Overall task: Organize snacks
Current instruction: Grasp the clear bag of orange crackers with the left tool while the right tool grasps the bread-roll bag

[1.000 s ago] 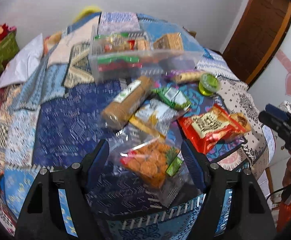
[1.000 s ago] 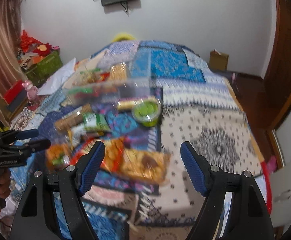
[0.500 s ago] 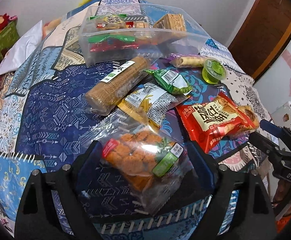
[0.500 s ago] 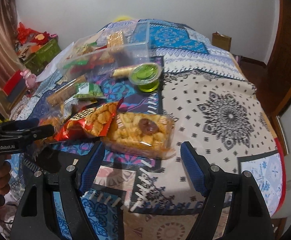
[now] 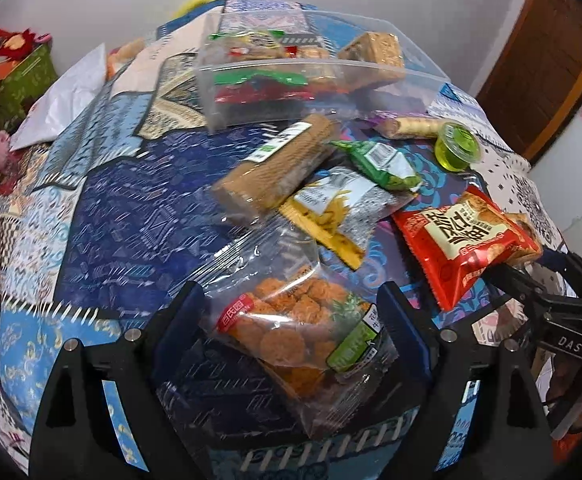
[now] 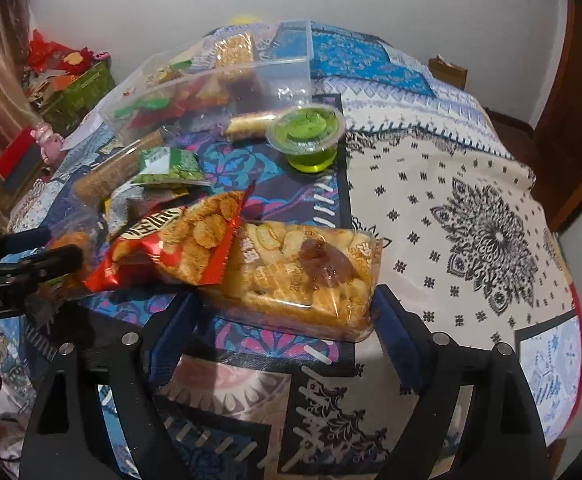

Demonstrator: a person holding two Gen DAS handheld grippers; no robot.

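The left gripper [image 5: 291, 320] stands wide apart around a clear bag of orange fried snacks [image 5: 291, 332]; the bag lies between its blue fingers [image 5: 179, 320], and I cannot tell if they touch it. The right gripper [image 6: 283, 320] is also spread, one finger on each side of a clear pack of yellow crackers [image 6: 303, 272] that lies on the patterned bedspread [image 6: 471, 220]. A red snack bag [image 6: 179, 244] lies partly over the left end of this pack. Behind them are a green pea packet [image 6: 167, 166], a long biscuit roll [image 5: 275, 168], a silver and yellow packet [image 5: 339, 208] and a green jelly cup [image 6: 307, 140]. Farther back stands a clear plastic bin [image 5: 311, 84] (some snacks are already inside it), with a small wafer roll [image 5: 411, 126] just beside its front wall
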